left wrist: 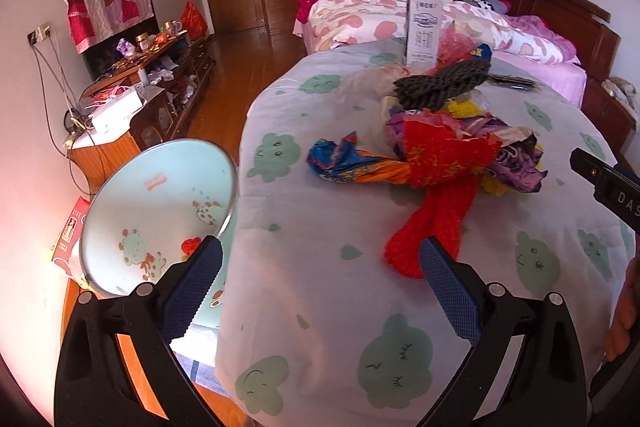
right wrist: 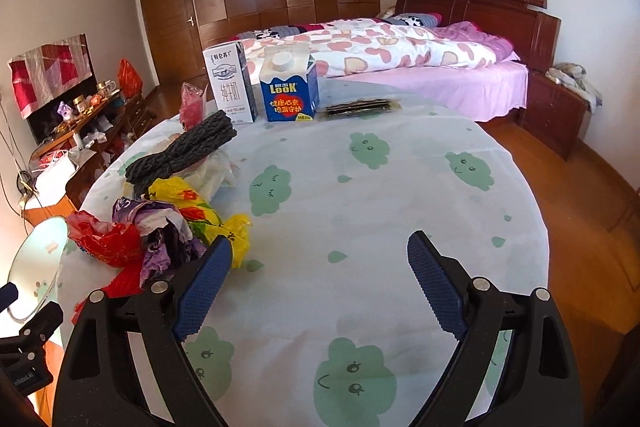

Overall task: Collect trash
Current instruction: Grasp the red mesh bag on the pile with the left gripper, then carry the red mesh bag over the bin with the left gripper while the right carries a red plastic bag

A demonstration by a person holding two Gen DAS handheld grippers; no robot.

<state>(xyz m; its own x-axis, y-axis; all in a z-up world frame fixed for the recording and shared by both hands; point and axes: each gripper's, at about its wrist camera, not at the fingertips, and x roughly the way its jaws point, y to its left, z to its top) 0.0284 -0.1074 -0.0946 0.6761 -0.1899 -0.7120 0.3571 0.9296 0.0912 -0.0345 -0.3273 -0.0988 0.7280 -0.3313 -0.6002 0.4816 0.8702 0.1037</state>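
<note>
A heap of crumpled wrappers and bags point(left wrist: 452, 151) lies on the round table point(left wrist: 320, 211) with its pale cloud-print cloth; it also shows in the right wrist view point(right wrist: 160, 227). A red net bag point(left wrist: 432, 227) trails from the heap toward my left gripper point(left wrist: 320, 263), which is open and empty above the table's near edge. A pale blue waste bin point(left wrist: 160, 219) stands left of the table, a red scrap inside. My right gripper point(right wrist: 320, 251) is open and empty over bare cloth point(right wrist: 360, 211), right of the heap. A dark net bag point(right wrist: 188, 147) lies behind the heap.
A white milk carton point(right wrist: 232, 87), a blue LOOK carton point(right wrist: 290, 87) and a flat dark packet point(right wrist: 360, 107) stand at the table's far edge. A bed point(right wrist: 400, 55) lies beyond. A cluttered low cabinet point(left wrist: 152, 83) lines the left wall. The floor is wood.
</note>
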